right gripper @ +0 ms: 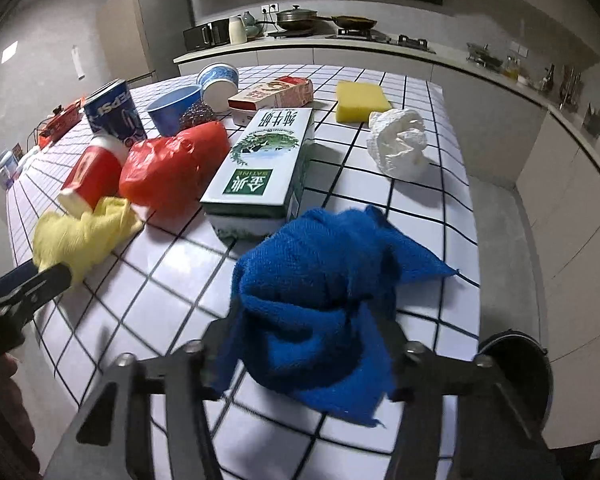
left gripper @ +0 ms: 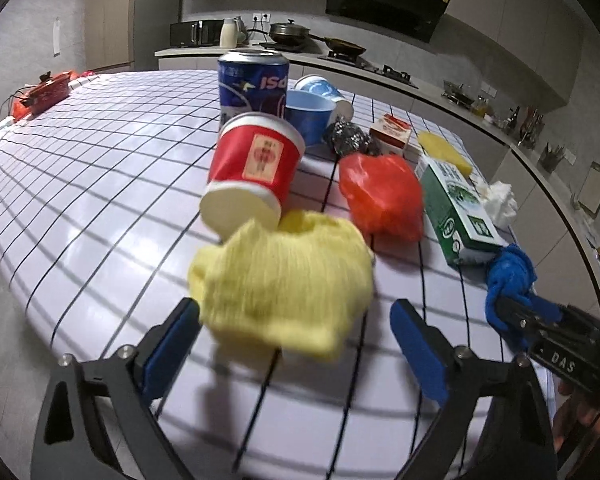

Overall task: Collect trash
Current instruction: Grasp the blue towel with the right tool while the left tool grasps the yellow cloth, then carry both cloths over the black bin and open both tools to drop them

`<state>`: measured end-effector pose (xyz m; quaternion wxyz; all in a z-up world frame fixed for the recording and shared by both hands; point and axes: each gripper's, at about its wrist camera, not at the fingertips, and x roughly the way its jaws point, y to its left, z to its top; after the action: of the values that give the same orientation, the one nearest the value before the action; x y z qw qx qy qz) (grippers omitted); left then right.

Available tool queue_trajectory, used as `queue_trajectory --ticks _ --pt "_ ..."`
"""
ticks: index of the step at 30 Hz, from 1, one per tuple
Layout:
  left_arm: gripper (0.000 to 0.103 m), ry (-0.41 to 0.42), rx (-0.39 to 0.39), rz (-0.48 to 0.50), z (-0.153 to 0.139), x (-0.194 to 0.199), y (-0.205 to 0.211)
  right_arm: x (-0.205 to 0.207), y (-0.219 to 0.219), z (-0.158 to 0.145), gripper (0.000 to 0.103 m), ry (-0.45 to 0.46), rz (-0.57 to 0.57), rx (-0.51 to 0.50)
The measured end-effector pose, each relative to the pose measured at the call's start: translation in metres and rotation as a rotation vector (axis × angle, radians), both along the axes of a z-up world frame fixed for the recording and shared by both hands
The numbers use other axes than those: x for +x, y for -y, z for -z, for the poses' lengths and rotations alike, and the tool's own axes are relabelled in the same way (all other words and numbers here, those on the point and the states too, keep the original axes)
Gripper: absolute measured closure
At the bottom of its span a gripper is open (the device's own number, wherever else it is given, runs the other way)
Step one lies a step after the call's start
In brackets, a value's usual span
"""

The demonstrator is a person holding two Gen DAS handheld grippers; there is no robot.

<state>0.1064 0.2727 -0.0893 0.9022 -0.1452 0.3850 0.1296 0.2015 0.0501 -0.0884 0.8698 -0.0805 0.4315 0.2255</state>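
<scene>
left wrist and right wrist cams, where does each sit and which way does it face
Left wrist: on the left gripper, facing across the checked table; open blue-padded fingers flank a yellow knitted cloth.
Right wrist: on the right gripper, facing the kitchen counter; shut on a blue towel cloth.
Shared: both cloths, red paper cup, green milk carton, each other's gripper.

My checked surface [right gripper: 416, 184] fills the view. Behind it, a microwave [left gripper: 191, 33], a lidded pan [right gripper: 296, 17] and a fridge [right gripper: 140, 28].

White table with black grid lines [right gripper: 420, 184] carries an upright blue soda can [right gripper: 114, 114], green milk carton lying flat [right gripper: 260, 160], yellow rectangular sponge [right gripper: 360, 101], crumpled white paper towel [right gripper: 398, 144], crumpled red plastic bag [right gripper: 172, 168].
</scene>
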Motion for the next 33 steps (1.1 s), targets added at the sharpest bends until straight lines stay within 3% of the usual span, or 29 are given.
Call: queue_trajectory --ticks 5,9,11,14,21,33 --pt "0.024 -0.023 -0.028 0.006 0.007 0.013 -0.009 0.012 -0.004 0.002 0.076 -0.001 0.008 0.026" --pt "0.048 -0.016 -0.027 0.015 0.006 0.011 -0.008 0.018 -0.008 0.001 0.091 -0.008 0.004 0.04" --pt "0.053 0.0 -0.047 0.026 0.003 0.006 -0.008 0.016 -0.007 0.0 0.094 -0.006 0.001 0.042" --pt "0.054 0.025 -0.082 0.047 -0.004 -0.002 -0.006 0.009 -0.001 -0.006 0.095 0.011 0.003 0.054" --pt "0.054 0.064 -0.068 0.081 -0.026 -0.019 0.016 -0.011 0.018 -0.029 0.096 0.046 0.001 0.077" --pt "0.054 0.092 -0.055 0.183 -0.049 -0.012 0.074 -0.043 0.084 -0.066 0.097 0.12 0.063 0.111"
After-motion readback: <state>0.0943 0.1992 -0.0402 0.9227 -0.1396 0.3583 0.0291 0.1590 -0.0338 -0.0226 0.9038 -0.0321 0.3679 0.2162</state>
